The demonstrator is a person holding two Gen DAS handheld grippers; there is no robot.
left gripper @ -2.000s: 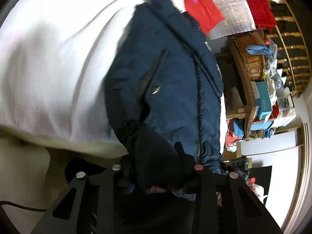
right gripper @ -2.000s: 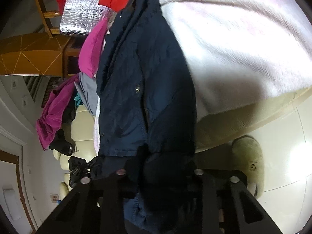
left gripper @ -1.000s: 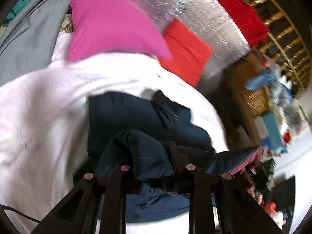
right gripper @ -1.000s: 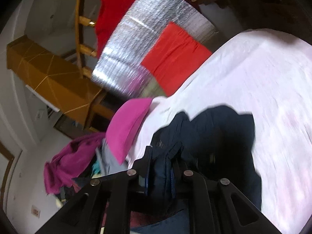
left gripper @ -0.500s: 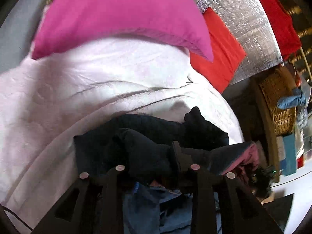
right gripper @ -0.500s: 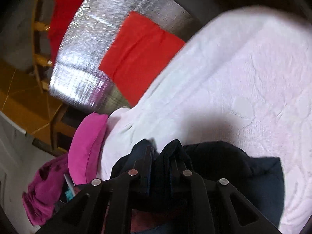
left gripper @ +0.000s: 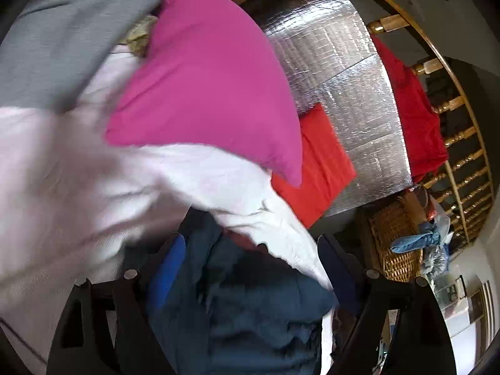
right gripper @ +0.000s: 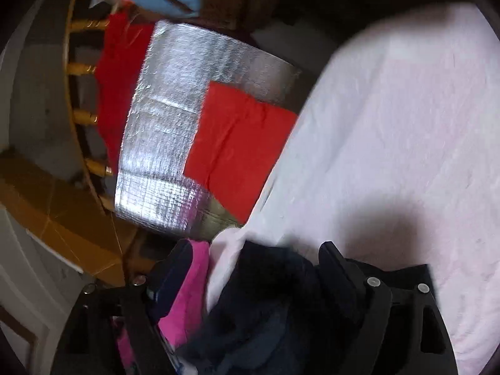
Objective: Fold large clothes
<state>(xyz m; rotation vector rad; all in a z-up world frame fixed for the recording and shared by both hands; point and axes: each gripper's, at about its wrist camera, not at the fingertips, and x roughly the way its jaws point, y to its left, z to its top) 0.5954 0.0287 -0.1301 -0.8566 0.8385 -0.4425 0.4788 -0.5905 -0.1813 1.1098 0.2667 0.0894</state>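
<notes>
A dark navy jacket [left gripper: 250, 306] lies bunched on the white bedspread [left gripper: 62, 187], right under both grippers. My left gripper [left gripper: 250, 259] is open, its fingers spread wide on either side of the jacket fabric. In the right wrist view the same jacket [right gripper: 265, 297] sits between the spread fingers of my right gripper [right gripper: 253, 265], which is open too. The rest of the jacket is hidden below the frames.
A pink pillow [left gripper: 203, 87] and a grey garment [left gripper: 56, 37] lie at the head of the bed. A red cloth [left gripper: 318, 162] and a silver foil panel [left gripper: 350, 100] stand beyond the bed edge. A wicker basket [left gripper: 393, 243] stands at the right.
Both grippers carried the jacket's lower end up the bed, folding it over, then opened and let go of the fabric. They are now close to the pink pillow.
</notes>
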